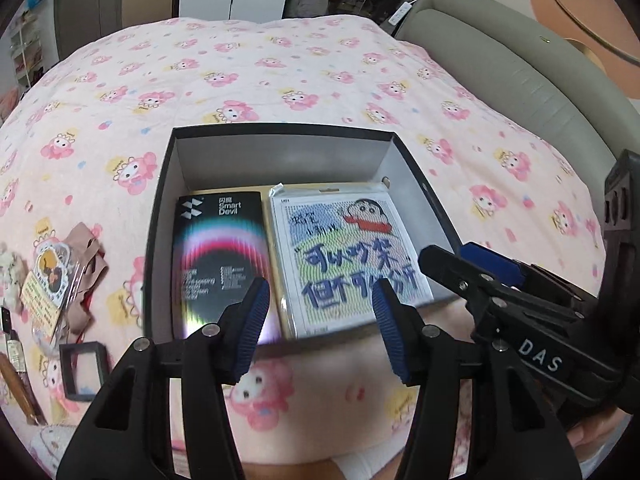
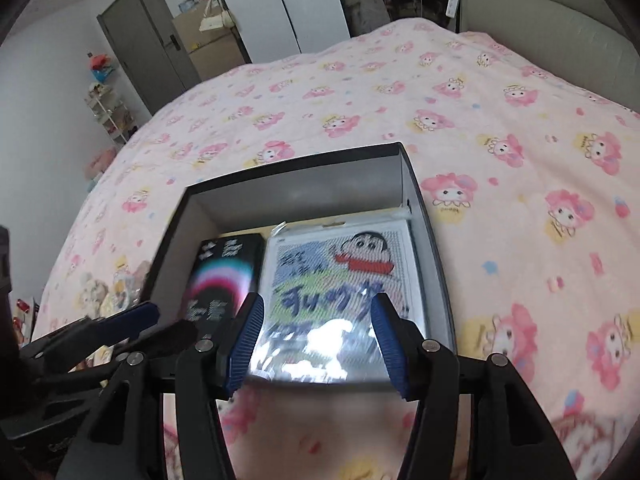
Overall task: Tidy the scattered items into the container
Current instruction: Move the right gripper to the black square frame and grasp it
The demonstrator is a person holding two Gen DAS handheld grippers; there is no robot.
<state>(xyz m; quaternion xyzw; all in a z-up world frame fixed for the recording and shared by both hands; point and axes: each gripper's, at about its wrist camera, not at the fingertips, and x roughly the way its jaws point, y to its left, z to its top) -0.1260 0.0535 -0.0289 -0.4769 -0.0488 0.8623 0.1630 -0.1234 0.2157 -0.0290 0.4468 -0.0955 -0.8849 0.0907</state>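
A pink bedspread (image 2: 500, 128) printed with cartoon figures is covering the bed and spreading out beyond and to both sides of the hand-held gripper. A padded grey-beige headboard (image 1: 512, 76) is running along the bed's edge to the far right. Beyond the bed, a grey door (image 2: 148, 40), cardboard boxes (image 2: 208, 44) and a small white shelf rack (image 2: 110, 114) are standing against the wall.

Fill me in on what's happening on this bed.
A person with tongs in each hand is tidying loose items into a black box on the bedspread. A dark phone-accessory pack and a cartoon picture pack lie side by side in it. The left tongs and right tongs are both open and empty above the box's near edge. A small frame and packets wait on the bedspread.
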